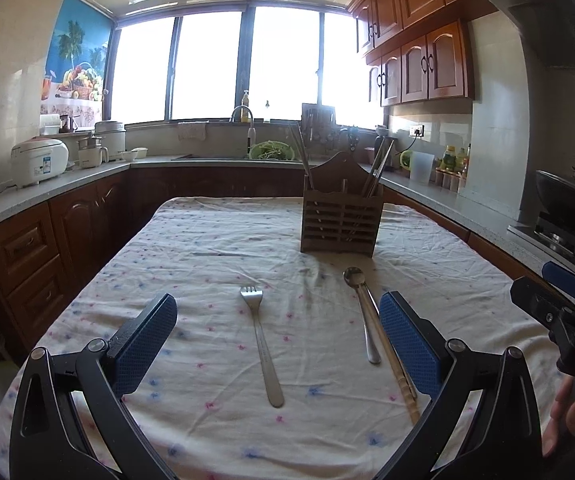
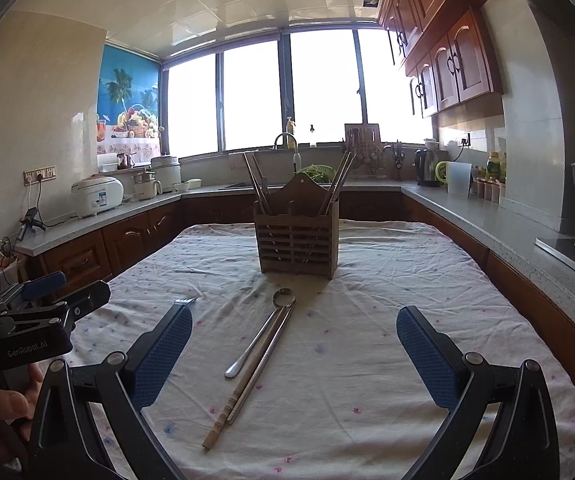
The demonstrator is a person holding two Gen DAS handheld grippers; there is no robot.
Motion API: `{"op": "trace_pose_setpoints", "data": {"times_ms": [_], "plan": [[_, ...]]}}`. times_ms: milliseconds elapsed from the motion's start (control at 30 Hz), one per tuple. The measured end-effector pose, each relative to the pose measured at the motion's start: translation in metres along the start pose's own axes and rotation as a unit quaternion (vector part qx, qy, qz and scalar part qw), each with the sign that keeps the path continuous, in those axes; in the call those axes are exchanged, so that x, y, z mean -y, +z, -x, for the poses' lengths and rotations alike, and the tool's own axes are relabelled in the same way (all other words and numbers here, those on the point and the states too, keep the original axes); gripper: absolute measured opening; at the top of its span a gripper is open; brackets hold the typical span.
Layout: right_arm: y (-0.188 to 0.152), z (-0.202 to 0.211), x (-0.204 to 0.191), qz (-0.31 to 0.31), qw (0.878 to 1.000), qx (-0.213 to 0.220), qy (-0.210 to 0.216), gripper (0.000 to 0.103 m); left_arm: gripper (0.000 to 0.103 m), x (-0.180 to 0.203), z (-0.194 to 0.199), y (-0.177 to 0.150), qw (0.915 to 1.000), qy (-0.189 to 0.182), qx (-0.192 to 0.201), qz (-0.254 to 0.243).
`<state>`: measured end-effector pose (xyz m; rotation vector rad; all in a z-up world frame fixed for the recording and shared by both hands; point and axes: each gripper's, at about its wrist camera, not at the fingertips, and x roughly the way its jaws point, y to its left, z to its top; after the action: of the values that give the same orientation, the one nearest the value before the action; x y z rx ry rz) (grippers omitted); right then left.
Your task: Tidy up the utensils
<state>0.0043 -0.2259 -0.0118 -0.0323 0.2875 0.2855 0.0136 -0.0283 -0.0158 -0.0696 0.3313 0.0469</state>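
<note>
On crumpled floral tablecloth (image 1: 207, 240), steel fork (image 1: 261, 336), spoon (image 1: 361, 312), slatted wooden holder (image 1: 341, 220)

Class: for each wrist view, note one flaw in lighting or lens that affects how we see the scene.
Left wrist view: the windows blow out to white, nothing outside shows. Right wrist view: fisheye bends the countertop edges; the backlit utensil holder throws its shadow forward onto the tablecloth.

Both the left gripper (image 1: 277, 340) and the right gripper (image 2: 293, 350) have black angular linkage arms with silver round pivot screws, blue diamond-textured pads (image 1: 143, 344) on the fingers, white "GenRobot.AI" lettering, and bare-skinned fingers (image 1: 567, 420) behind.
</note>
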Motion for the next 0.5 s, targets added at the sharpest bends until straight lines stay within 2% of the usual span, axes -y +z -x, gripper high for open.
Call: {"op": "trace_pose_setpoints", "data": {"times_ms": [267, 500], "plan": [[-0.014, 0.000, 0.014, -0.025, 0.999, -0.012, -0.016, 0.103, 0.103, -0.004, 0.000, -0.008, 0.9998, 0.016, -0.006, -0.001], [-0.017, 0.003, 0.017, -0.026, 0.999, -0.005, -0.019, 0.103, 0.103, 0.001, -0.001, -0.009, 0.9995, 0.027, -0.007, -0.014]]}}
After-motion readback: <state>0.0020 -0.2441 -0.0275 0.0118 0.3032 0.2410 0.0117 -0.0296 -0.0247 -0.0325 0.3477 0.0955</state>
